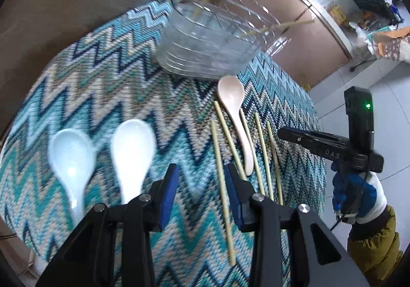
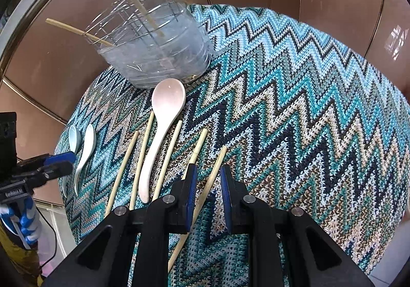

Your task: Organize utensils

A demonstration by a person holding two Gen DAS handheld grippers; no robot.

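Altogether three spoons (image 1: pixel 234 117), five loose chopsticks (image 2: pixel 164 161), one holder (image 2: pixel 156 46).

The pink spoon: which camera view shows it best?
The right wrist view shows the pink spoon best: it is large, sharp and whole, between chopsticks, its bowl beside the clear holder. The left wrist view shows it smaller, slightly blurred, but also unhidden.

Black gripper (image 1: pixel 202 199) frames with blue pads and silver screws were seen. A blue-and-white glove (image 1: pixel 358 199) and olive sleeve (image 1: pixel 374 248) were worn.
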